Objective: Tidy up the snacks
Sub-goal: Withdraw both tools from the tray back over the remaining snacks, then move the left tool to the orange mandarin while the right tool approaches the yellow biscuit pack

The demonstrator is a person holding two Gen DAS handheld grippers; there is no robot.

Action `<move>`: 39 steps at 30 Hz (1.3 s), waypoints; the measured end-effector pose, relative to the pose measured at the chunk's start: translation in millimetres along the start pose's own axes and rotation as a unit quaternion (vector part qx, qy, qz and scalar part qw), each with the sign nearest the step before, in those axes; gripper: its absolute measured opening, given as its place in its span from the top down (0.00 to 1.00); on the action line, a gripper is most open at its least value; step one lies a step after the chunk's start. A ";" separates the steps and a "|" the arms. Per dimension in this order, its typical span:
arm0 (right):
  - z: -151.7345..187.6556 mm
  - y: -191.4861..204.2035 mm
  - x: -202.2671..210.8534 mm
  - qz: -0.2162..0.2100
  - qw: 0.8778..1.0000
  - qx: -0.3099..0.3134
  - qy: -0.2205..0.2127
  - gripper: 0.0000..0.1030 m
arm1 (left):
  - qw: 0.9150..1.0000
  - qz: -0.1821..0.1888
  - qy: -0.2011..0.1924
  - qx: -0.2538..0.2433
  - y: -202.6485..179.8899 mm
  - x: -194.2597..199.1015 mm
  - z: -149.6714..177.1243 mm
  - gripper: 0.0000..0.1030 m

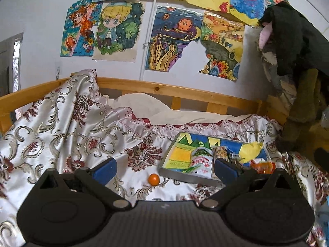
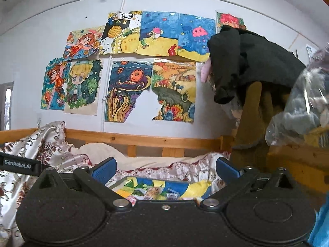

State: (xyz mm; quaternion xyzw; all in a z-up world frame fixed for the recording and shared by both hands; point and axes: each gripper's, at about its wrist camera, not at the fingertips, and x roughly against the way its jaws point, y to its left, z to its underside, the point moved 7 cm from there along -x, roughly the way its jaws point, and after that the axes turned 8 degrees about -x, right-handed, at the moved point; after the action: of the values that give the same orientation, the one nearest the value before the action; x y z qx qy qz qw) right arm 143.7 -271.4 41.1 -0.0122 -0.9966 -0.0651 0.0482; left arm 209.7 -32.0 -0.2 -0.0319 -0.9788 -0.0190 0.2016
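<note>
A flat tray (image 1: 186, 176) with a colourful painted bottom lies on the patterned bedspread. In it are a white and red snack packet (image 1: 200, 160), a narrow brown packet (image 1: 221, 152) and an orange packet (image 1: 263, 166). A small orange ball (image 1: 154, 178) rests on the cloth just left of the tray. My left gripper (image 1: 164, 169) hovers open above the ball, with nothing between its blue fingers. My right gripper (image 2: 164, 168) is open and empty too, held above the tray (image 2: 164, 187), whose snacks are mostly hidden by the gripper body.
A wooden bed rail (image 1: 164, 88) runs behind the bedspread (image 1: 72, 127), below a wall of drawings (image 1: 172, 39). Dark clothes (image 1: 292, 41) hang at the right. A clear plastic bag of grey stuff (image 2: 302, 103) sits at the right. The other gripper's black body (image 2: 19, 163) pokes in at left.
</note>
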 end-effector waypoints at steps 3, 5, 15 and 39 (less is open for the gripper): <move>10.6 -0.6 13.0 -0.002 1.000 -0.002 0.014 0.01 | 1.000 -0.001 0.002 -0.008 1.8 11.1 11.4 0.00; 17.4 0.1 20.8 -0.001 1.000 0.001 0.021 0.01 | 1.000 -0.004 0.003 -0.011 3.5 16.6 17.7 0.00; 47.9 2.2 47.9 -0.001 0.998 0.000 0.065 0.01 | 0.998 -0.032 0.034 -0.040 10.4 35.4 57.2 0.00; 101.9 19.4 39.1 -0.026 0.983 0.001 0.179 0.01 | 0.987 -0.041 0.132 -0.084 10.5 28.1 91.2 0.00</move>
State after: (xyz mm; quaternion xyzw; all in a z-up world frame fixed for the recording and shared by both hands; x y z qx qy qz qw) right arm 95.8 -238.2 -53.1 0.0260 -0.9719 -0.0666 0.2242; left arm 148.8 -15.5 -72.5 -0.0055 -0.9391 -0.1139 0.3243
